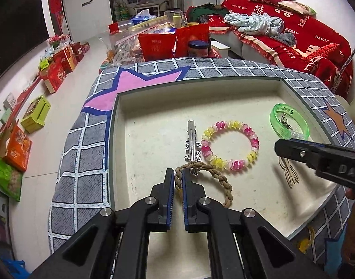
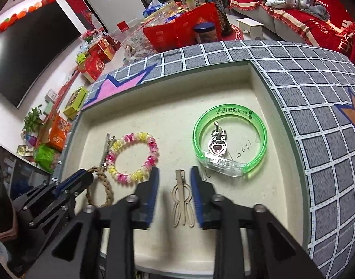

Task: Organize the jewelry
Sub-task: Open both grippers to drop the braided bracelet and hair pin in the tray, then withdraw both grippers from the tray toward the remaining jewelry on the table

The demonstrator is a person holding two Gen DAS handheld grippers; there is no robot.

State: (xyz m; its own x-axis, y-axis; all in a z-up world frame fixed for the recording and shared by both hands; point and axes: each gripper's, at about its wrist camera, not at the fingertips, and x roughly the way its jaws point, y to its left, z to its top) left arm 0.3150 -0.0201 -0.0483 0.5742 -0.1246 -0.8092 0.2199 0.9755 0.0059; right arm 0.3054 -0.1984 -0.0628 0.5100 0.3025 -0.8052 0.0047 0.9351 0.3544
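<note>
A shallow cream tray [image 2: 168,107] sits sunk into a grey checked cloth [image 2: 305,97], and the jewelry lies spread across its floor. The left gripper [image 1: 178,181] has its jaws pressed together on the near loop of a braided tan cord bracelet [image 1: 220,181], pinching the cord between its blue pads. Just beyond that, a silver hair clip [image 1: 191,139] lies lengthwise, its near end touching the cord and its side just beside a pink, yellow and white beaded bracelet [image 1: 230,145]. On the other side, the right gripper [image 2: 174,186] stands spread, a thin beige hair clip [image 2: 182,200] lying flat on the tray between its fingers, the pads clear of it. Just past it rests a clear green bangle [image 2: 230,144] with a small heart pendant [image 2: 216,144] lying inside its ring.
</note>
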